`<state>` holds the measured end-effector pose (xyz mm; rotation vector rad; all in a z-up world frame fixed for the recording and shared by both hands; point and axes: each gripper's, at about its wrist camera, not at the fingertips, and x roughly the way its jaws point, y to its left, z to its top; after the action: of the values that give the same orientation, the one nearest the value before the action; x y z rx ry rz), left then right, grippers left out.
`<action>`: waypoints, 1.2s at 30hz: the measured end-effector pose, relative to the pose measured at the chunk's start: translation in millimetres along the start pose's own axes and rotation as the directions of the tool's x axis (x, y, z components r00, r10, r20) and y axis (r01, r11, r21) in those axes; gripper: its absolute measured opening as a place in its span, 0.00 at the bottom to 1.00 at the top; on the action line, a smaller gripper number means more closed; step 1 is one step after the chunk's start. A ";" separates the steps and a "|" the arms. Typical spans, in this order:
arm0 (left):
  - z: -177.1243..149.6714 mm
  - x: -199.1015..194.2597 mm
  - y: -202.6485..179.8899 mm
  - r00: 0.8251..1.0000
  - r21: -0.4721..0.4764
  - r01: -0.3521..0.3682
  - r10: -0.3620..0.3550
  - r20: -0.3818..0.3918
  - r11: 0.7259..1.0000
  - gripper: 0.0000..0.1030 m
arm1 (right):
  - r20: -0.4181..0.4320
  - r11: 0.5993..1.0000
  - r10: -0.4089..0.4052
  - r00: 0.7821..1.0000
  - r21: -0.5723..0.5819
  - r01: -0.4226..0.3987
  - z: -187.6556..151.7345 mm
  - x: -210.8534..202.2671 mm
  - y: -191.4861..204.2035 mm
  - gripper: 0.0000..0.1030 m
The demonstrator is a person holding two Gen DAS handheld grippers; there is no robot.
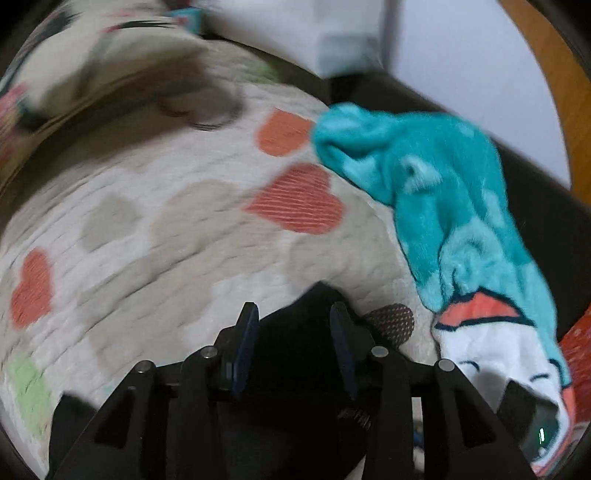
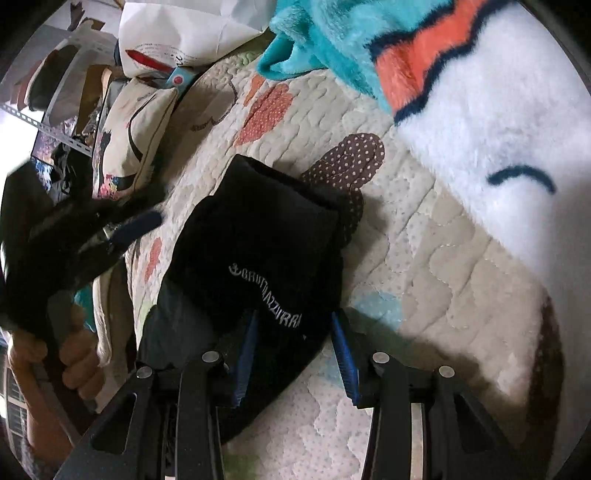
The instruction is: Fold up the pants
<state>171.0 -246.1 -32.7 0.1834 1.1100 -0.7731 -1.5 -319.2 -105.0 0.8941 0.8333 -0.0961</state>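
The black pants (image 2: 258, 251) lie folded into a compact bundle on the quilted bedspread (image 2: 424, 258), white lettering facing up. My right gripper (image 2: 295, 332) is open, its blue-padded jaws straddling the near end of the bundle. In the left wrist view the pants (image 1: 295, 332) show as a dark shape between and under the open jaws of my left gripper (image 1: 293, 325). The left gripper (image 2: 122, 236) also shows in the right wrist view, held in a hand at the left of the bundle.
A teal, white and orange fleece blanket (image 1: 443, 206) lies bunched at the right of the bed, also in the right wrist view (image 2: 480, 110). A patterned pillow (image 2: 129, 136) and a white paper bag (image 2: 184, 29) sit at the far side. A wooden frame (image 1: 554, 74) stands far right.
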 end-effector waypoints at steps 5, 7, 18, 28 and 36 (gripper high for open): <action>5.5 49.5 -30.6 0.993 0.110 -0.046 0.057 -0.101 0.993 0.55 | 0.048 0.999 0.000 0.999 -0.048 0.002 -1.4 5.7 8.5 0.44; 0.2 61.3 -44.7 0.985 0.200 -0.107 0.132 -0.113 0.974 0.52 | 0.050 0.996 -0.009 0.999 -0.088 0.013 -1.6 9.2 16.4 0.44; -14.8 -36.3 -16.7 0.996 0.064 0.007 -0.012 0.084 0.998 0.11 | 0.133 0.926 0.022 0.991 -0.376 0.030 -18.8 -13.9 90.4 0.21; -99.8 -149.2 104.8 0.935 -0.290 0.188 -0.081 0.345 0.938 0.11 | 0.025 0.661 0.145 0.989 -0.746 -0.078 -102.0 -20.4 196.6 0.20; -198.5 -171.6 212.0 0.888 -0.544 0.339 -0.071 0.454 0.768 0.04 | -0.059 0.453 0.050 0.997 -0.888 -0.075 -177.8 20.9 221.1 0.20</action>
<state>123.5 87.8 -26.7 -0.6508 0.9271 -0.5710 -5.2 -43.2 -36.1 -0.1113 0.7232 0.4133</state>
